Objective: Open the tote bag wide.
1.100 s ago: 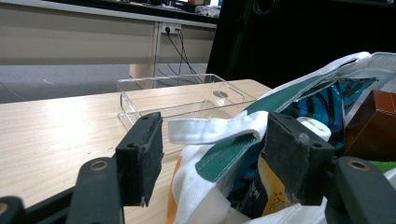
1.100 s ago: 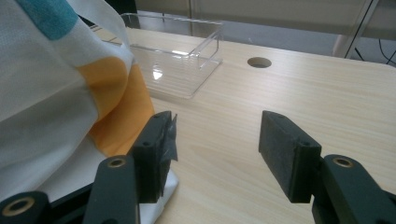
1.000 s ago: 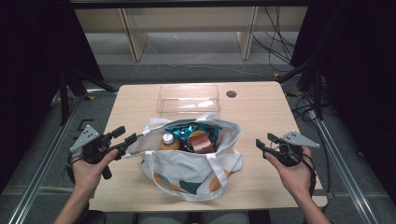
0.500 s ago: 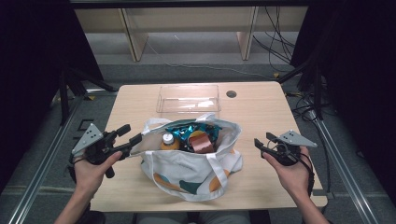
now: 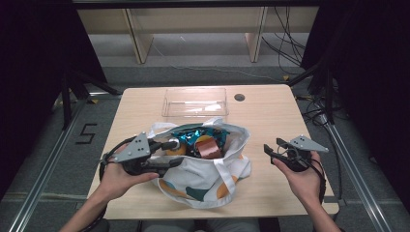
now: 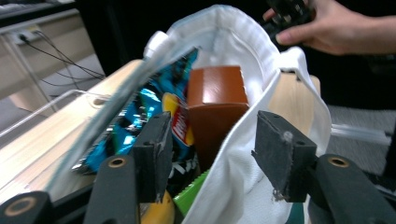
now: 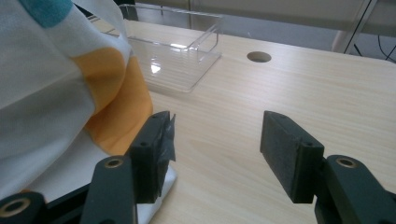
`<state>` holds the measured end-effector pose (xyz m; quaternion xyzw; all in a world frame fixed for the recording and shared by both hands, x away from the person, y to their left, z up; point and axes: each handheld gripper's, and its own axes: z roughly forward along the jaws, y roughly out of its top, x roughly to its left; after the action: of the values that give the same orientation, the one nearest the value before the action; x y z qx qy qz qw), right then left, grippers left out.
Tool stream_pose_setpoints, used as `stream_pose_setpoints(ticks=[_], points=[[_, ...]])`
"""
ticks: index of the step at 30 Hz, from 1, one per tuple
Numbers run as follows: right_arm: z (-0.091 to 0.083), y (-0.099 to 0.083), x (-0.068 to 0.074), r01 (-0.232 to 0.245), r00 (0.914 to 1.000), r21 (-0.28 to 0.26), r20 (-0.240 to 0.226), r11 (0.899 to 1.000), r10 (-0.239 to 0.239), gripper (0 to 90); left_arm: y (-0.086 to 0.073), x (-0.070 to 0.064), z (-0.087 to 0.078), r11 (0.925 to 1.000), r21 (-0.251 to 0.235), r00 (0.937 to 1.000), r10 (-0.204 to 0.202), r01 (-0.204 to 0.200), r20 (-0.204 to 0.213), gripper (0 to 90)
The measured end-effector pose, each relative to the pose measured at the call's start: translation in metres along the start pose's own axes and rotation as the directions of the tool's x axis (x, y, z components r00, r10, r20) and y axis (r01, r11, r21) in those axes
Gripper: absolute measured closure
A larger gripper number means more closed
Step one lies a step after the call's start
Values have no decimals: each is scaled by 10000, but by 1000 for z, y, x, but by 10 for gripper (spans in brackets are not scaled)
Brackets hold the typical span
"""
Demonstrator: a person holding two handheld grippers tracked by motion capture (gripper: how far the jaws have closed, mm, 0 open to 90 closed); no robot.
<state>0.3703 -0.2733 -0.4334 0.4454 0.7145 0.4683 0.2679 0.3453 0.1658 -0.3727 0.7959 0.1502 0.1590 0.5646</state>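
My left gripper point(image 6: 210, 158) is spread wide, straddling the near rim of the white printed cloth tote bag point(image 5: 212, 176) — brown carton point(image 6: 217, 100) dead ahead at 12 o'clock inside. Right gripper point(image 5: 276, 151), also agape and empty, sits off the bag's 3 o'clock side on the worktop point(image 5: 270, 113).

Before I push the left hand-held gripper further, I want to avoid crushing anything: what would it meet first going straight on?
The left hand-held gripper, jaws open, straddles the near rim of the tote bag. Straight on, it would likely meet that cloth rim, then the brown box; depth is unclear.
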Motion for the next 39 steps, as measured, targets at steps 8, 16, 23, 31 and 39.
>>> stream_pose_setpoints(ticks=[8,16,23,31,39], points=[[0,-1,1,-328,9993,250,-188,9991,333,435,-2,1,20,9960,696,9967,512,-556,623,528],[1,-1,-1,-243,9995,245,-183,9994,247,435,8,-5,28,9768,1004,9775,1773,-1889,1142,829],[0,-2,1,-520,9985,553,-122,9971,528,435,20,-12,22,9686,1007,9667,2121,-2274,1430,863],[3,-3,-4,-194,9998,427,-36,9989,196,434,5,-31,35,9603,1581,9446,1811,-2299,2738,865],[4,-3,-4,-175,9998,361,-110,9992,179,430,-6,-38,43,9466,2002,9322,1828,-2527,3124,870]])
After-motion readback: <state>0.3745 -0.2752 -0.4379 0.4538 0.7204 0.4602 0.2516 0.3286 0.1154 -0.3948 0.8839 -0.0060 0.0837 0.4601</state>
